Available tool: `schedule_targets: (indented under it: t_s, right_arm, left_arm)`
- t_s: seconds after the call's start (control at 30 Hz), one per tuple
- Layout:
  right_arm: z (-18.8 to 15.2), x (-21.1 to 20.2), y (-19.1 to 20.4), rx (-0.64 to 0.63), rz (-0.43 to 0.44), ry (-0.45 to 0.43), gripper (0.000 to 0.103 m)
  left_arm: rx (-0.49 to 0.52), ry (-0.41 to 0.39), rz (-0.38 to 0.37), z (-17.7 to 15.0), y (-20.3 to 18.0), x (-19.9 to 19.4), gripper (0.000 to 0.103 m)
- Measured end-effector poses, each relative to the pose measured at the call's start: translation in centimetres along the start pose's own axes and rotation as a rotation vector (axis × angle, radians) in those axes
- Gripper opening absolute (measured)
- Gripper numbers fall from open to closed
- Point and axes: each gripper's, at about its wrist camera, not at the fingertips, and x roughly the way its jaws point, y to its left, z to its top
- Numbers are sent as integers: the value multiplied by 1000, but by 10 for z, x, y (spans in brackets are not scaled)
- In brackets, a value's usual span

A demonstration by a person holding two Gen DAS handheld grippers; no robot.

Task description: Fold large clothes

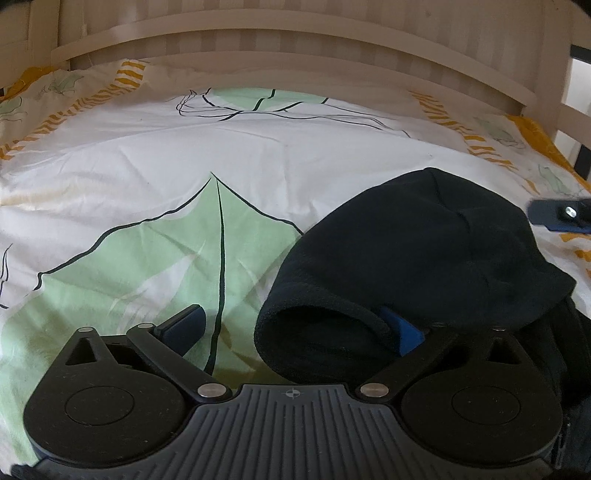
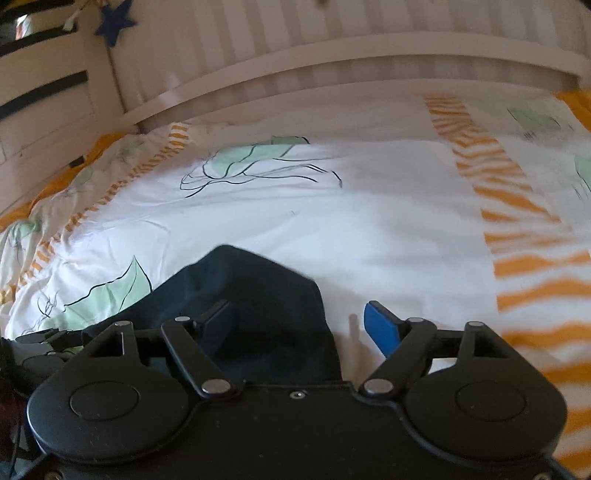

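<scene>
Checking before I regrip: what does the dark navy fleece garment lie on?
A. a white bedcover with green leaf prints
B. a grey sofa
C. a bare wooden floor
A: the dark navy fleece garment lies on the white leaf-print bedcover.

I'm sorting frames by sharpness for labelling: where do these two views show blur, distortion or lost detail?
Left wrist view: mostly sharp; fisheye bows the bed rail; the dark garment is nearly featureless black; the other claw at the right edge is smeared. Right wrist view: motion blur streaks the orange stripes on the right, and the white duvet looks washed out.
</scene>
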Motion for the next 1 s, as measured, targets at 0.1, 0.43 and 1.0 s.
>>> schedule_targets:
  t_s: [0.1,0.43,1.0]
  right_arm:
    - [10,15,-1,10,25,17,80]
    - [2,62,-13,98,-1,109,76]
    - [12,-98,82,-354,51,-208,12]
  left_arm:
    - [-2,-1,-2,0,1,1,103]
    - [-6,-4,0,0,0,-1,103]
    - [-62,47,-186,-15,12,-129,102]
